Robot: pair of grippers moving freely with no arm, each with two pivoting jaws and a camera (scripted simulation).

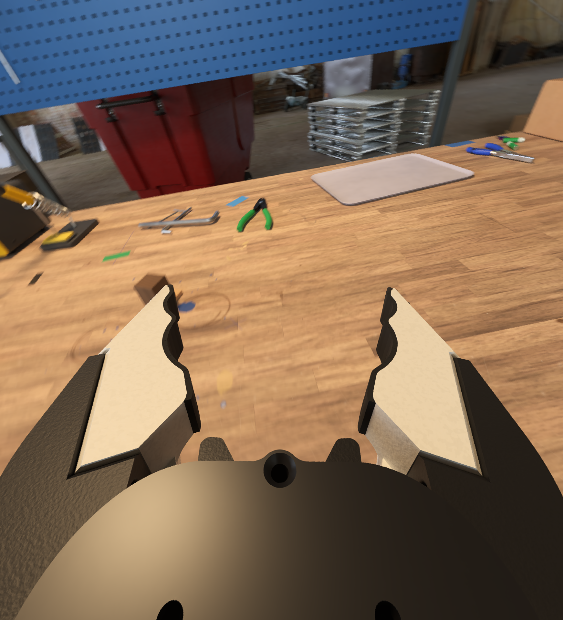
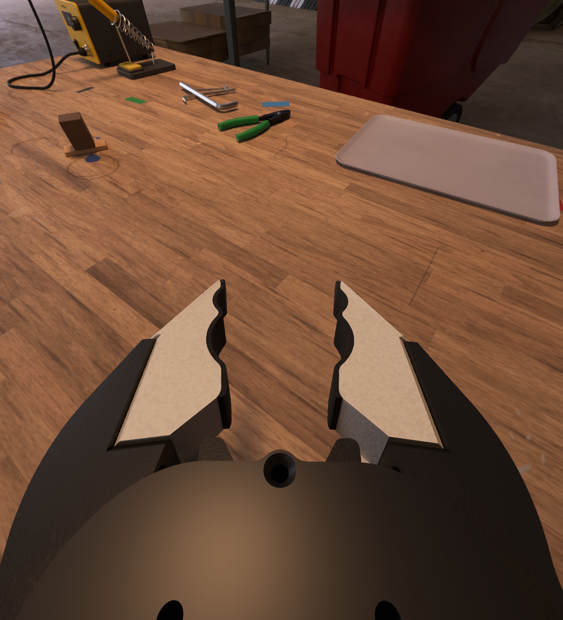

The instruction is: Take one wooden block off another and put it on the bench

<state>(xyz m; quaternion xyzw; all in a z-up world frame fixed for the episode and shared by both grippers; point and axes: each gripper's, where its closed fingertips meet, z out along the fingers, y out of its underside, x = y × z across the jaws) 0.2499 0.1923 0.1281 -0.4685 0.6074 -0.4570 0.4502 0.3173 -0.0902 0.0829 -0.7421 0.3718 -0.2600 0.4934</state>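
The left tool (image 1: 280, 290) hangs over the wooden counter (image 1: 340, 285) with its fingers spread wide and nothing between them. The right tool (image 2: 280, 281) is also parted and empty, its gap narrower, over bare counter.

The dark block (image 2: 76, 131) stands on end, leaning a little, on a thin pale block (image 2: 87, 148) that lies flat on the counter. The pair sits far to the left in the right wrist view, well apart from the right tool. In the left wrist view the dark block (image 1: 150, 285) shows just past the tip of the left tool's left finger, which hides part of it; the picture there is blurred, and whether finger and block touch cannot be told. A blue spot (image 2: 92, 158) marks the counter just beside the pale block.

Farther back lie green-handled pliers (image 2: 253, 122) and, near them, hex keys (image 2: 209, 95). A soldering station (image 2: 98, 30) with a black cord stands at the far left edge. A pale tray (image 2: 451, 164) lies on the right side, well apart from the blocks. A blue pegboard (image 1: 206, 43) hangs above the counter's far edge, and a red bin (image 1: 179, 134) stands behind it.
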